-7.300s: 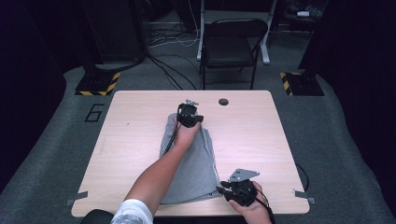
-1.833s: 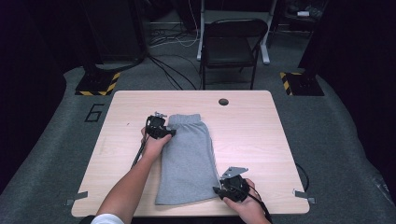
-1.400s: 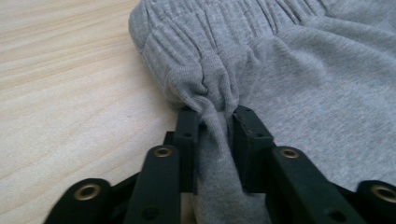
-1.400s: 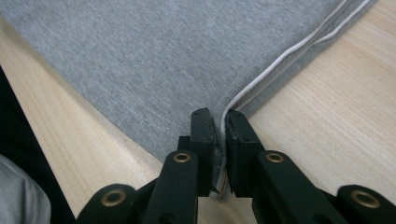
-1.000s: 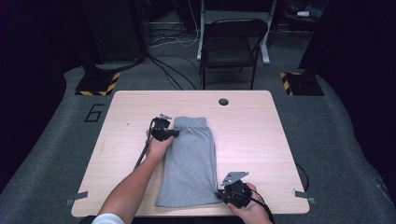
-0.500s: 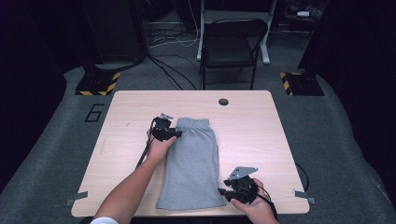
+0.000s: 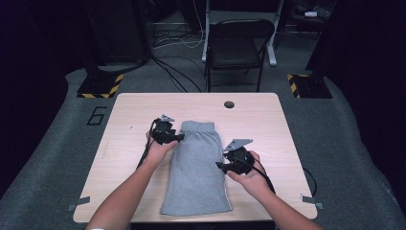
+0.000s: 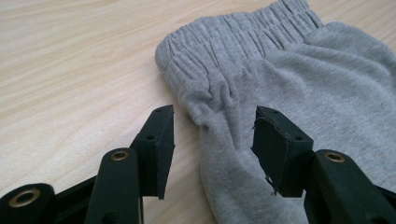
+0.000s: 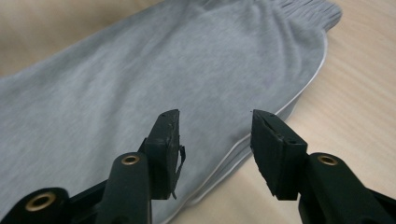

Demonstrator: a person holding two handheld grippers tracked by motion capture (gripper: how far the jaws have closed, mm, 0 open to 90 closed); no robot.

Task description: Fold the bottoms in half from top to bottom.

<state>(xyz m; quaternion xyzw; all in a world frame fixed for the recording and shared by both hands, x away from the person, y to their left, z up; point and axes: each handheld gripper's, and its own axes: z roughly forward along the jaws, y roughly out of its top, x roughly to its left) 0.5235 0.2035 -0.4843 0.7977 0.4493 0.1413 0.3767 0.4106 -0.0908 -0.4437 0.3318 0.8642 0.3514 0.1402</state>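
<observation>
- Grey sweatpants (image 7: pixel 197 167) lie folded lengthwise, flat on the wooden surface (image 7: pixel 268 120), waistband at the far end, hem at the near edge by the person.
- Elastic waistband (image 8: pixel 238 32) is gathered and ribbed; the corner next to the left gripper is bunched up a bit.
- Thin white piping (image 9: pixel 299 93) runs down the pants' right side edge, seen in the right gripper view and faintly in the high view.
- Left gripper (image 7: pixel 165 132) sits at the pants' left edge just below the waistband, held in the left hand (image 7: pixel 158 149).
- Left gripper view: jaws apart, wide gap; they straddle the fabric's side edge just below the waistband corner, one jaw over bare wood, the other over cloth. Nothing clamped between them.
- Right gripper (image 7: pixel 235 160) is at the pants' right edge, about mid-length, held in the right hand (image 7: pixel 251 175); grey three-cornered plate on top.
- Right gripper view: jaws spread open, gap lines up with the piped side edge; left jaw over grey fabric, right jaw over wood. Grips nothing.
- Cannot tell whether either gripper's jaw tips touch the cloth or hover just above.
- Behind the surface: black folding chair (image 7: pixel 237 48), cables on the floor (image 7: pixel 182 72).
</observation>
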